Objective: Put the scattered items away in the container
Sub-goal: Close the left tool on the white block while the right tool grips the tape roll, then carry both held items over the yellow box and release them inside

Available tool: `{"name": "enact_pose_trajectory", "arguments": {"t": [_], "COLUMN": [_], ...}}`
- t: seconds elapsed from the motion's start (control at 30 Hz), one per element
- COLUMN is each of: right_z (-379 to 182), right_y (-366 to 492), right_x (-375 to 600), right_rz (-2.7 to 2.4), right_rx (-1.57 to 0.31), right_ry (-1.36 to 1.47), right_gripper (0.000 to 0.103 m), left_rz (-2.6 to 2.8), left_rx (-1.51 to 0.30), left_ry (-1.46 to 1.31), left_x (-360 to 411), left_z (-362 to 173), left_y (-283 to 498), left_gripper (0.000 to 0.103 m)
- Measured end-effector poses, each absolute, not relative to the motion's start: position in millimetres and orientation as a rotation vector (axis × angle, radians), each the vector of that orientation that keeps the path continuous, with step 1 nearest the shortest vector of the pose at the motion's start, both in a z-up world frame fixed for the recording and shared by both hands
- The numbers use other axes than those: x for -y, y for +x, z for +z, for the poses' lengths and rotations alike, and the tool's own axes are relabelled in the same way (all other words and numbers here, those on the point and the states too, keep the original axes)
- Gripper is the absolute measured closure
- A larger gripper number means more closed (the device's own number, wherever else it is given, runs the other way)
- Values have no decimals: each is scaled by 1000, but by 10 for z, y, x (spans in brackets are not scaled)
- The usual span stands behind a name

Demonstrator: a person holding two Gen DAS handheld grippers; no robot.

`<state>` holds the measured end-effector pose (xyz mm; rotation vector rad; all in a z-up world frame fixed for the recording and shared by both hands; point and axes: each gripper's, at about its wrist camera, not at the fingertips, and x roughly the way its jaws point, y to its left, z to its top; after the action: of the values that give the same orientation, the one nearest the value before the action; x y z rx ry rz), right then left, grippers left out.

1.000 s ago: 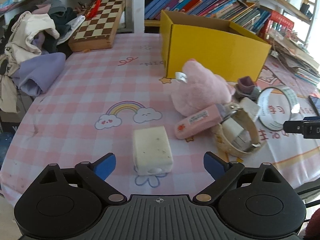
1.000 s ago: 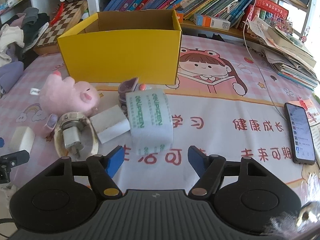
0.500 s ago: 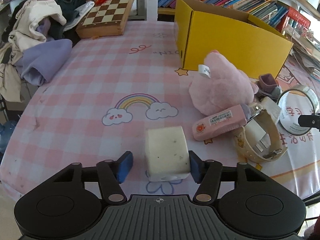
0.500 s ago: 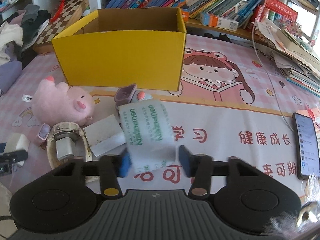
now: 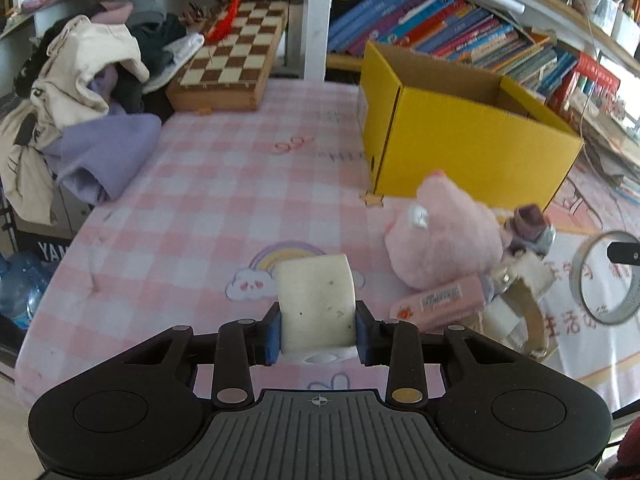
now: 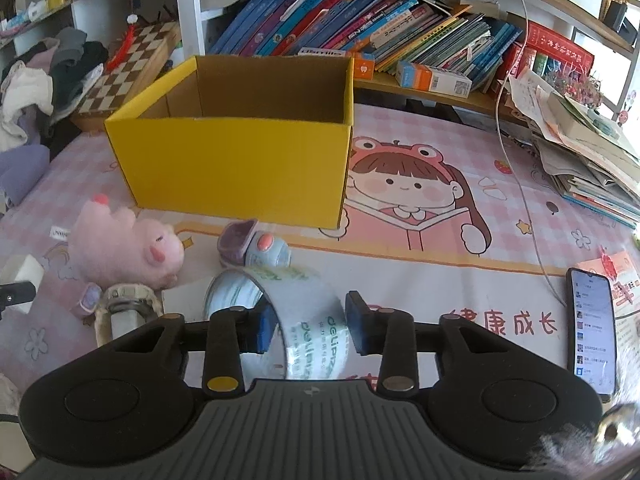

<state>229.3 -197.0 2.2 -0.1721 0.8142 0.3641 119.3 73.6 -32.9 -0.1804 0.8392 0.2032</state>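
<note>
My left gripper (image 5: 318, 330) is shut on a white speckled sponge block (image 5: 316, 304), held a little above the pink checked tablecloth. My right gripper (image 6: 310, 326) is shut on a clear tape roll (image 6: 288, 312) with green print, lifted off the table and tilted. The open yellow box (image 6: 240, 160) stands ahead with nothing visible inside; it appears in the left wrist view as the yellow box (image 5: 464, 140) at the upper right. Between grippers and box lie a pink plush pig (image 6: 120, 248), a pink tube (image 5: 440, 304), a beige watch (image 6: 124, 308) and a small purple-and-blue toy (image 6: 256, 246).
A chessboard (image 5: 232, 56) and a heap of clothes (image 5: 80, 80) lie at the far left. Books fill the shelf behind the box. A phone (image 6: 592, 320) rests at the right, with a white cable (image 6: 516, 168) and stacked papers (image 6: 588, 160) beyond it.
Both grippers went from open to shut. The left closed on the sponge block and raised it. The right closed on the tape roll and lifted it, tilting it.
</note>
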Motion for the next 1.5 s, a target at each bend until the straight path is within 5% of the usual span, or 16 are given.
{"name": "enact_pose_trajectory", "arguments": {"t": [0.13, 1.5], "right_z": [71, 786], "right_y": [2320, 3411], "right_x": [1994, 1770], "right_rz": [373, 552], "right_rx": [-808, -624], "right_ry": [-161, -204], "right_gripper": [97, 97], "left_rz": [192, 5], "left_rx": [-805, -573], "left_ry": [-171, 2], "left_x": [-703, -479], "left_z": [-241, 786], "left_y": [1222, 2459], "left_gripper": [70, 71]}}
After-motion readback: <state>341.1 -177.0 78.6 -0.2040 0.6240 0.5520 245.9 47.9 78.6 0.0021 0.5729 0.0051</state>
